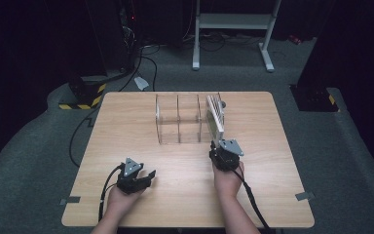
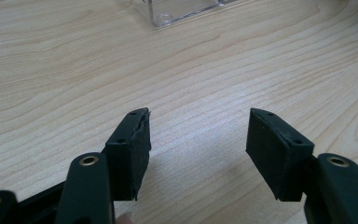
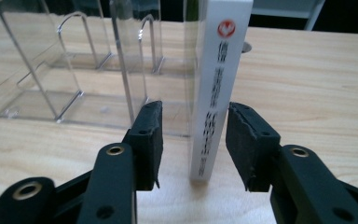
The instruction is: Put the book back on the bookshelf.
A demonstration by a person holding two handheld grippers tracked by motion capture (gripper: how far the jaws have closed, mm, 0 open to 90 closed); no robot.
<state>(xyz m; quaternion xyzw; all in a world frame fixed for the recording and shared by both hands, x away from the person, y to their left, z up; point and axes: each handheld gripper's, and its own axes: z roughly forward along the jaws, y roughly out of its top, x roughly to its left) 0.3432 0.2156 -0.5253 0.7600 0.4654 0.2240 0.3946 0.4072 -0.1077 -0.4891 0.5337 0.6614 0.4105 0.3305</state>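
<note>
One thin white book [image 3: 219, 88] stands upright at the right end of the clear acrylic rack [image 1: 177, 119] on the bench [image 1: 126, 126], its printed spine between the spread jaws of the right hand-held gripper [image 3: 193, 140] — not yet pinched. It looks light and stiff, with a glossy spine likely to slip; squeezing the covers low and square seems the safest hold. The left hand-held gripper [image 2: 198, 140] rests spread and empty, well apart.

A light wooden table [image 1: 126, 122] stands on grey carpet [image 1: 24, 161] in a dim room. Beyond it sits a white metal frame [image 1: 233, 22], with black cables [image 1: 146, 58] and a yellow-black striped block [image 1: 85, 97] on the floor.
</note>
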